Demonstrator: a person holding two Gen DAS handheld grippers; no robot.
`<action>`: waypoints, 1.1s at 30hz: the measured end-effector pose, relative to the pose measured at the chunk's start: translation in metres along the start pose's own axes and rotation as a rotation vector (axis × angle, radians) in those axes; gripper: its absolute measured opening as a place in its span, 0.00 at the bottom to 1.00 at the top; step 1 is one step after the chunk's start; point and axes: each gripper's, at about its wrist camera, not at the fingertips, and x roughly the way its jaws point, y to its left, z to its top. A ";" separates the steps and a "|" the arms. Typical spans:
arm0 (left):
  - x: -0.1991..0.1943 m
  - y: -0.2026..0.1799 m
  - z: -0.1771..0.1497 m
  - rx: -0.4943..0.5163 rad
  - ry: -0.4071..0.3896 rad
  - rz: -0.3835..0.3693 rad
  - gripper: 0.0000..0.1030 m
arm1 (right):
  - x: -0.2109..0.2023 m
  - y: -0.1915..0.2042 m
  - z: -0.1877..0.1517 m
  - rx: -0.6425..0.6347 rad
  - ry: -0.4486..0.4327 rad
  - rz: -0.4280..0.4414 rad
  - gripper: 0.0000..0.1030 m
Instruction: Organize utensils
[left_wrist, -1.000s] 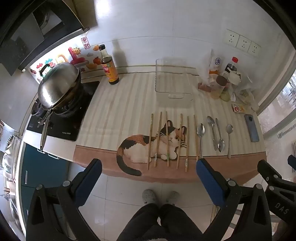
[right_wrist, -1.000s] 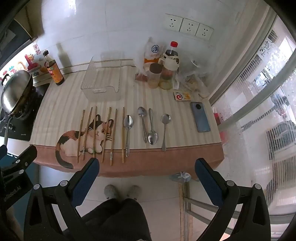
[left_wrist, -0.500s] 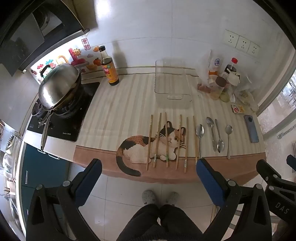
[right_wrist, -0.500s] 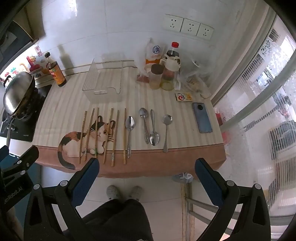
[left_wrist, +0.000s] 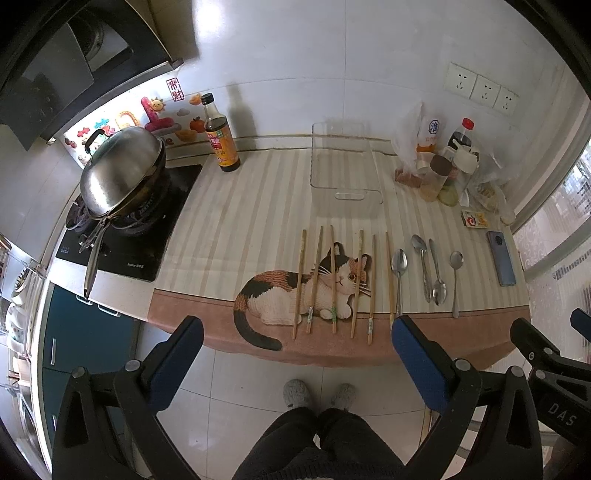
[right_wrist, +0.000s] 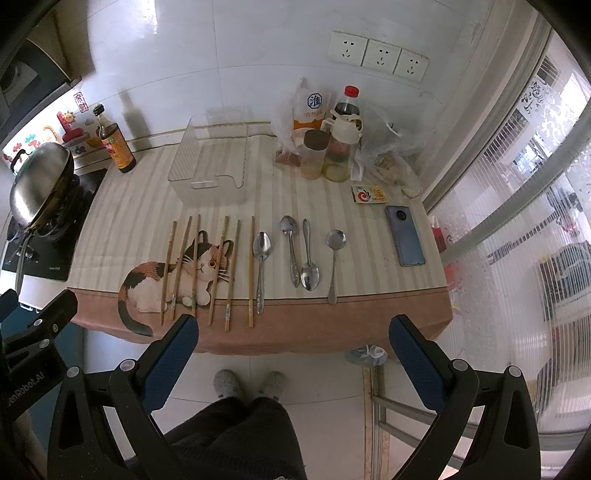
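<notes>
Several wooden chopsticks (left_wrist: 333, 280) (right_wrist: 195, 264) lie side by side on the cat-print mat (left_wrist: 229, 236) (right_wrist: 122, 221). Several metal spoons (left_wrist: 424, 267) (right_wrist: 295, 251) lie to their right. A clear plastic bin (left_wrist: 345, 164) (right_wrist: 212, 164) stands empty behind them. My left gripper (left_wrist: 295, 363) is open and empty, held high over the floor in front of the counter. My right gripper (right_wrist: 293, 362) is open and empty, also in front of the counter edge.
A wok (left_wrist: 122, 173) sits on the stove at the left. A sauce bottle (left_wrist: 221, 138) (right_wrist: 115, 142) stands at the back. Jars, bottles and bags (right_wrist: 332, 147) crowd the back right. A phone (right_wrist: 404, 236) and a small card (right_wrist: 369, 194) lie at the right.
Both grippers have drawn back and up a little, so the counter looks slightly smaller. Nothing on the counter has moved.
</notes>
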 end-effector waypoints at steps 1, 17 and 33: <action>0.000 0.000 0.000 0.000 0.000 0.000 1.00 | 0.000 0.000 0.000 0.000 0.000 0.001 1.00; -0.023 0.009 -0.002 -0.004 -0.028 -0.007 1.00 | -0.021 0.007 -0.007 -0.002 -0.028 0.019 1.00; -0.033 0.018 -0.013 -0.018 -0.045 -0.001 1.00 | -0.030 0.012 -0.015 -0.006 -0.038 0.029 1.00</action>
